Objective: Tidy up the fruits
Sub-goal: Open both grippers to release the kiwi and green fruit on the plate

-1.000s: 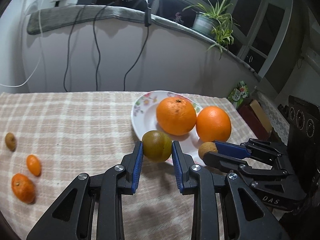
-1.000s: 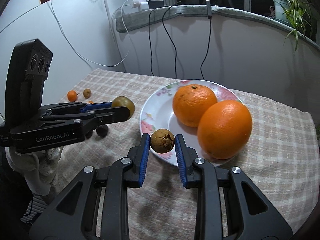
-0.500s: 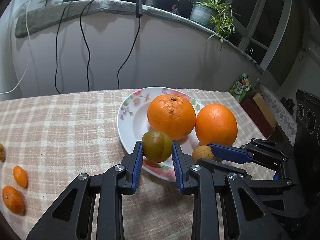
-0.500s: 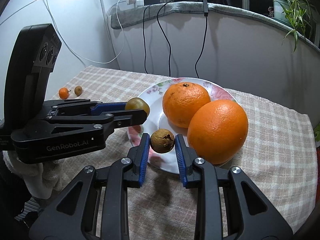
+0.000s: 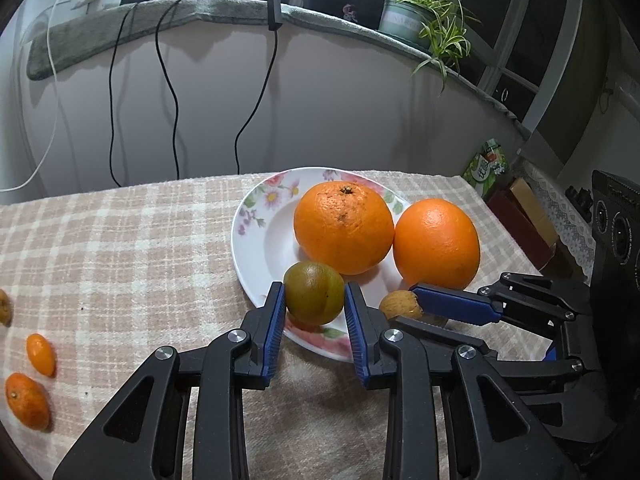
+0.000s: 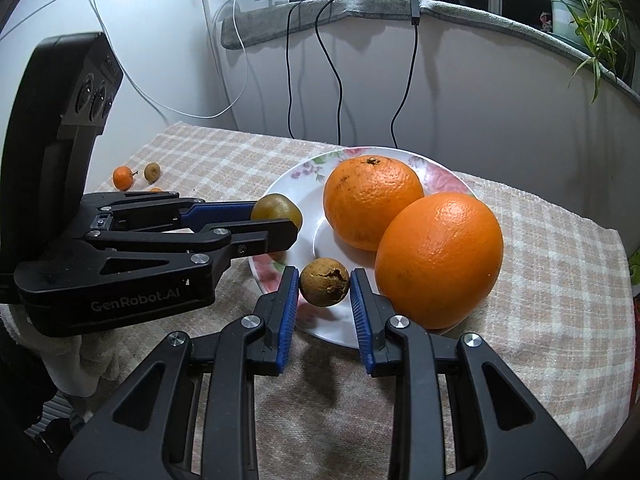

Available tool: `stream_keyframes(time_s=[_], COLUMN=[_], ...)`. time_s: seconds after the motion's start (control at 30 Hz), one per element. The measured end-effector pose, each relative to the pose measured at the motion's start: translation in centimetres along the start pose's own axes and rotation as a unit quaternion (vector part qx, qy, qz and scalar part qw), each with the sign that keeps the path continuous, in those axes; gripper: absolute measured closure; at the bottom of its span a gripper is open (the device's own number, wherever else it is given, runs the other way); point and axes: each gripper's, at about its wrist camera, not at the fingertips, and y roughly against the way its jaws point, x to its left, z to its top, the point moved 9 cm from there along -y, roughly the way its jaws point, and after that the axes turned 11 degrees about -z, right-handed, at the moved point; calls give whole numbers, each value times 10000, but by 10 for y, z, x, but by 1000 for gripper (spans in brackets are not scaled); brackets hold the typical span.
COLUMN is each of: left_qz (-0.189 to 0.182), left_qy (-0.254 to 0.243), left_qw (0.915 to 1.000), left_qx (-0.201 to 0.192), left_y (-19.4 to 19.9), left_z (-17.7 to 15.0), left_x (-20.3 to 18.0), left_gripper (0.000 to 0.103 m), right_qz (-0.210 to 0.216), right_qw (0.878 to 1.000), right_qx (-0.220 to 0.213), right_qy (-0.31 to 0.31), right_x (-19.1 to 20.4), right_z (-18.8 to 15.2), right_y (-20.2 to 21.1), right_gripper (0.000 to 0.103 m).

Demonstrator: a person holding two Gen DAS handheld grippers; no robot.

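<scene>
- Pinching a green-brown round fruit (image 5: 314, 293) between blue pads: left gripper (image 5: 314, 312), above the near rim of the floral plate (image 5: 256, 236).
- Clamping a small brown wrinkled fruit (image 6: 325, 281) just to the right of it: right gripper (image 6: 325, 304), likewise over the plate's near edge.
- Resting on the plate behind both: two large oranges (image 5: 343, 227), touching each other.
- Lying well left of the plate on the checked tablecloth (image 5: 120, 248): two small mandarins (image 5: 27, 400) and a small brown fruit (image 5: 4, 312).
- Hanging down the wall beyond the plate: black cables (image 5: 172, 92).
- Standing on the ledge above, right of the plate: a potted spider plant (image 5: 420, 20).
</scene>
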Motion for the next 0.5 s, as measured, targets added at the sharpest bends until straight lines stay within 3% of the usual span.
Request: stream_keyframes(time_s=[0.03, 0.1, 0.13, 0.3, 0.5], left_qz=[19, 51, 71, 98, 107], left_qy=[-14, -37, -52, -65, -37], left_qw=[10000, 10000, 10000, 9999, 9998], left_qx=[6, -11, -30, -86, -149], left_y=[0, 1, 2, 6, 12], left_z=[0, 1, 2, 4, 5], left_x=[0, -1, -1, -1, 1], left_gripper=[72, 58, 56, 54, 50], right_qz=[-3, -17, -2, -43, 4], right_qw=[10000, 10000, 10000, 9998, 9998], right_qx=[2, -7, -15, -115, -154], right_qy=[5, 22, 28, 168, 147], right_x=[0, 0, 1, 7, 9], right_z=[0, 1, 1, 3, 3], right_y=[0, -1, 0, 5, 9], right_gripper=[76, 74, 68, 44, 38])
